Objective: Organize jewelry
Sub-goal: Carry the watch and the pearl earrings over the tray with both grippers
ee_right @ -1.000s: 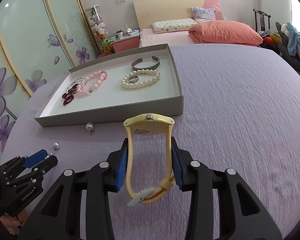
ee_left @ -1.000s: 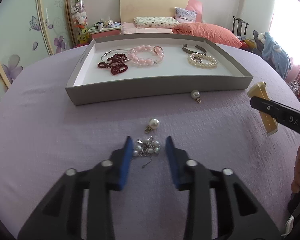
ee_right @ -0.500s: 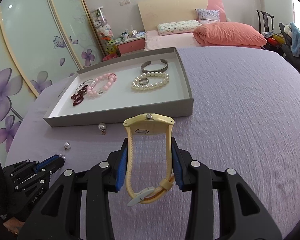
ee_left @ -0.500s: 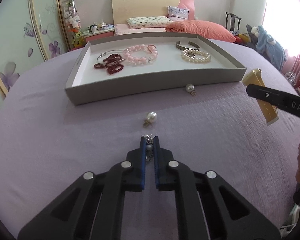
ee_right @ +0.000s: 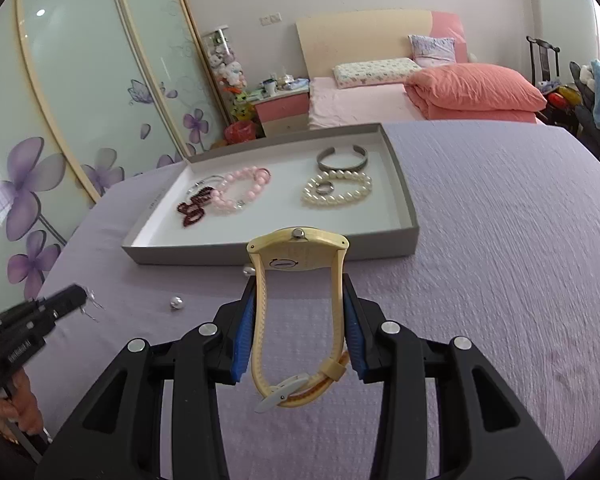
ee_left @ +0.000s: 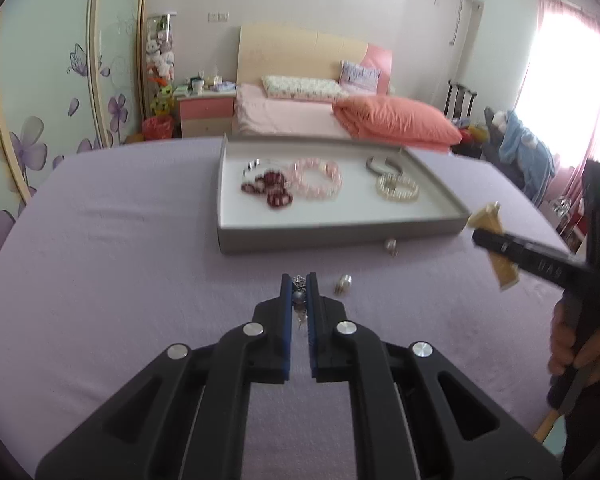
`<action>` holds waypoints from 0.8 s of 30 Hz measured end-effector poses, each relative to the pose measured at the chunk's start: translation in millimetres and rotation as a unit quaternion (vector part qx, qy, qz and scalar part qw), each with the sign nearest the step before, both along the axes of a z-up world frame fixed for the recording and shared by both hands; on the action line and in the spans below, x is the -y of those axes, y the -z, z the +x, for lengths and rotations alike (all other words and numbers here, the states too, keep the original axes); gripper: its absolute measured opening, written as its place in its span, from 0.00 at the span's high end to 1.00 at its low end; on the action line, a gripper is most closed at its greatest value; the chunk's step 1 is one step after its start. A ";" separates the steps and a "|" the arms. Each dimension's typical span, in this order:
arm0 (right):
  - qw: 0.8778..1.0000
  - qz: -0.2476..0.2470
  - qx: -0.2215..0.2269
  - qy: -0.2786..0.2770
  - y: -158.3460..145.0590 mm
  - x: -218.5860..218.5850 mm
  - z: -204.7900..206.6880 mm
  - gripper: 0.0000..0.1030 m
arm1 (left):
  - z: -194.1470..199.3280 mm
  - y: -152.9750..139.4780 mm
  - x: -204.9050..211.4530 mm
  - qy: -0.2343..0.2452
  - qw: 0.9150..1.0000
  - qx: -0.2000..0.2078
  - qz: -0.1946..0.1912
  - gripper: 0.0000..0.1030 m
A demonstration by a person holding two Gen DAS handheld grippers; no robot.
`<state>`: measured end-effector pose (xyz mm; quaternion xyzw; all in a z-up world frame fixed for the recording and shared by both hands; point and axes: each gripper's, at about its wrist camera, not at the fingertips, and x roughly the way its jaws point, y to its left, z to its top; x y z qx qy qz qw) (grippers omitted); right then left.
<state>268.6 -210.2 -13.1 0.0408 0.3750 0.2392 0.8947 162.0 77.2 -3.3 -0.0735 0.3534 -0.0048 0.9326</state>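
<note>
White lettering printed along the side of the left gripper (ee_right: pixel 72 300), seen at the lower left edge of the right wrist view; too blurred and small to read for certain. Faint pale letters on the side of the right gripper (ee_left: pixel 496 240) in the left wrist view, smeared by motion, unreadable. Small grey print on the tray (ee_right: pixel 152 208) inner wall, illegible.

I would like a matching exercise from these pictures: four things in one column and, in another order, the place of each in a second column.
Things:
1. yellow watch
2. pearl cluster earring
3. white pearl bracelet
4. loose pearl pendant

Places:
A. inside the grey tray
B. on the purple cloth, outside the tray
C. between the fingers of the right gripper
D. between the fingers of the left gripper

Pairs: 1-C, 2-D, 3-A, 4-B
</note>
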 end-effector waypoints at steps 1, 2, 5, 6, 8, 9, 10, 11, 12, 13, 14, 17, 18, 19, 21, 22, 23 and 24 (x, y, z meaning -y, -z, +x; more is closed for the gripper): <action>1.000 0.000 0.002 -0.002 -1.7 -1.3 -1.5 0.61 | -1.1 -6.8 -2.0 -0.001 1.000 0.008 -0.004 0.93; 1.000 0.001 0.005 -0.004 -3.7 -2.3 -3.1 0.61 | -1.5 -11.2 -2.6 -0.002 1.000 0.013 -0.006 0.93; 1.000 0.001 0.010 -0.009 -7.4 -4.7 -6.4 0.61 | -3.3 -22.1 -3.5 -0.005 1.000 0.026 -0.006 0.93; 1.000 0.001 0.011 -0.010 -8.1 -5.3 -6.9 0.61 | -4.0 -24.4 -3.6 -0.005 1.000 0.028 -0.006 0.93; 1.000 0.000 0.012 -0.012 -9.0 -7.0 -7.9 0.61 | -4.0 -27.0 -3.2 -0.006 1.000 0.030 -0.005 0.93; 1.000 0.000 0.012 -0.012 -9.3 -7.6 -8.2 0.61 | -4.4 -27.2 -3.7 -0.006 1.000 0.030 -0.005 0.93; 1.000 0.000 0.012 -0.013 -9.6 -7.3 -9.2 0.61 | -4.4 -27.1 -3.7 -0.006 1.000 0.029 -0.006 0.93; 1.000 -0.001 0.012 -0.013 -9.9 -7.8 -9.6 0.61 | -4.4 -27.5 -4.3 -0.006 1.000 0.028 -0.006 0.93; 1.000 -0.001 0.013 -0.013 -9.7 -8.3 -9.4 0.61 | -4.6 -27.4 -4.4 -0.006 1.000 0.028 -0.006 0.93; 1.000 -0.002 0.013 -0.013 -10.0 -8.7 -9.6 0.61 | -4.6 -27.3 -4.4 -0.007 1.000 0.027 -0.006 0.93; 1.000 -0.003 0.013 -0.013 -10.1 -8.7 -9.7 0.61 | -5.0 -27.2 -4.2 -0.007 1.000 0.026 -0.005 0.93; 1.000 -0.003 0.013 -0.013 -10.5 -9.1 -10.2 0.61 | -5.7 -25.4 -3.9 -0.008 1.000 0.024 -0.005 0.93; 1.000 -0.003 0.013 -0.013 -10.2 -9.2 -10.2 0.61 | -5.3 -24.9 -3.8 -0.008 1.000 0.023 -0.005 0.93; 1.000 -0.003 0.013 -0.012 -10.4 -9.2 -10.3 0.61 | -4.9 -24.0 -4.5 -0.009 1.000 0.022 -0.005 0.93; 1.000 -0.004 0.013 -0.012 -10.3 -9.0 -10.4 0.61 | -3.9 -22.6 -5.2 -0.008 1.000 0.020 -0.006 0.93; 1.000 -0.004 0.013 -0.012 -10.4 -8.7 -10.2 0.61 | -3.7 -22.4 -5.0 -0.008 1.000 0.020 -0.005 0.93; 1.000 -0.004 0.013 -0.012 -10.4 -8.6 -10.2 0.61 | -3.2 -21.7 -4.8 -0.008 1.000 0.019 -0.005 0.93; 1.000 -0.003 0.013 -0.012 -10.4 -8.6 -10.2 0.61 | -2.8 -21.4 -4.4 -0.007 1.000 0.018 -0.005 0.93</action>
